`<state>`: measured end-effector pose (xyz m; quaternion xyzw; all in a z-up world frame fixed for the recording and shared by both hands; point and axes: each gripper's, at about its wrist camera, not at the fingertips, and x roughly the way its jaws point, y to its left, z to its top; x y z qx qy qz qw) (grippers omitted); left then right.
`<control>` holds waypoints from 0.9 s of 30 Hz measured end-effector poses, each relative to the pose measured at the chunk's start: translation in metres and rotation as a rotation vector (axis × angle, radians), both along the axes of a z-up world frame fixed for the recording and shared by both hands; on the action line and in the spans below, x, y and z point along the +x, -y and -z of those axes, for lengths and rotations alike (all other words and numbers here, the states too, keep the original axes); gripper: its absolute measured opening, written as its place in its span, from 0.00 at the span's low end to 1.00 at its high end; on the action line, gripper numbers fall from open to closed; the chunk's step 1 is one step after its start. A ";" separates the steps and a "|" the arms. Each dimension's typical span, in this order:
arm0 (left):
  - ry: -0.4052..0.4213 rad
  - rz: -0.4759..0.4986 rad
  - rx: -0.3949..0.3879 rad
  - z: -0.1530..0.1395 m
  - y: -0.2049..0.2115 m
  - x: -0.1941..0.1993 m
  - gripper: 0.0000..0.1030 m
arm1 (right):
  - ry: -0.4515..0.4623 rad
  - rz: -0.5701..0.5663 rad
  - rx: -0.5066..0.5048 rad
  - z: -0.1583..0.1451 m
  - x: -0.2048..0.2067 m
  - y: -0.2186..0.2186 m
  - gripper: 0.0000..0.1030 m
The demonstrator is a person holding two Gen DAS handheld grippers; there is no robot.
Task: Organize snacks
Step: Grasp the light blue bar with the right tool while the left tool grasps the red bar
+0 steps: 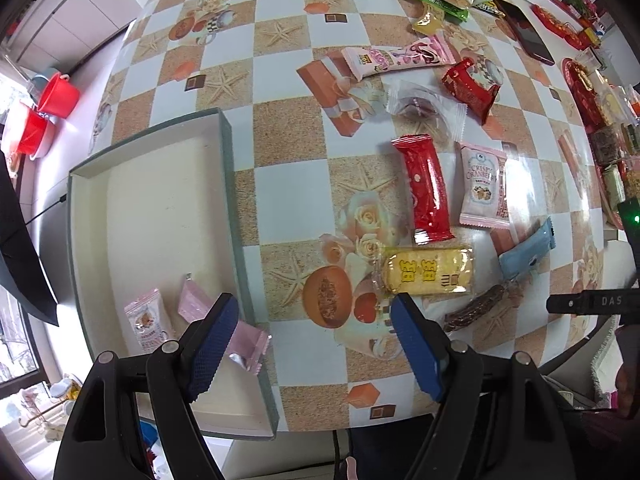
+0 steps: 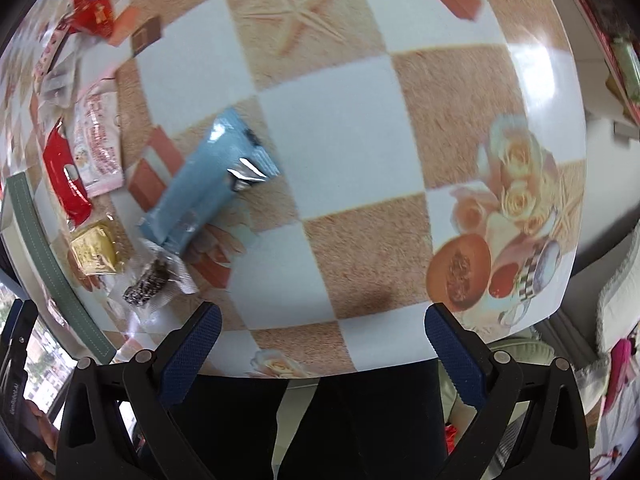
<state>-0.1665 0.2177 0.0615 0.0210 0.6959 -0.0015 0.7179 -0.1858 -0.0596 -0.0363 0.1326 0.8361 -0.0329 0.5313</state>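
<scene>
Left gripper (image 1: 312, 344) hangs over the table's (image 1: 280, 152) near edge, fingers spread and empty, beside the box (image 1: 230, 168) holding two pink packets (image 1: 146, 320). Right gripper (image 2: 320, 344) fingers gape too, nothing between; blue snack bar (image 2: 208, 184) lies ahead-left.

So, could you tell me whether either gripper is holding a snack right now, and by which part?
Nothing is held: the left gripper and the right gripper both stand open with nothing between their pads.
</scene>
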 end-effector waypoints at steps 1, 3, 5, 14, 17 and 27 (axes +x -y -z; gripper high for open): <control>-0.007 -0.004 -0.012 0.001 0.002 0.002 0.79 | 0.005 0.017 -0.004 0.000 -0.003 0.006 0.99; -0.016 -0.009 -0.025 0.004 0.006 0.004 0.79 | 0.011 0.046 -0.012 0.001 -0.007 0.016 0.99; -0.033 -0.011 -0.035 0.008 0.010 0.006 0.79 | 0.009 0.085 -0.025 0.004 -0.011 0.027 0.99; -0.045 0.008 -0.021 0.019 0.034 0.030 0.79 | 0.101 0.259 0.012 0.002 0.002 0.043 0.99; -0.048 0.010 -0.028 0.027 0.044 0.046 0.79 | 0.113 0.241 0.025 0.000 0.012 0.032 0.99; -0.071 -0.020 -0.065 0.064 0.070 0.092 0.79 | 0.083 0.339 0.070 0.008 0.006 0.022 0.99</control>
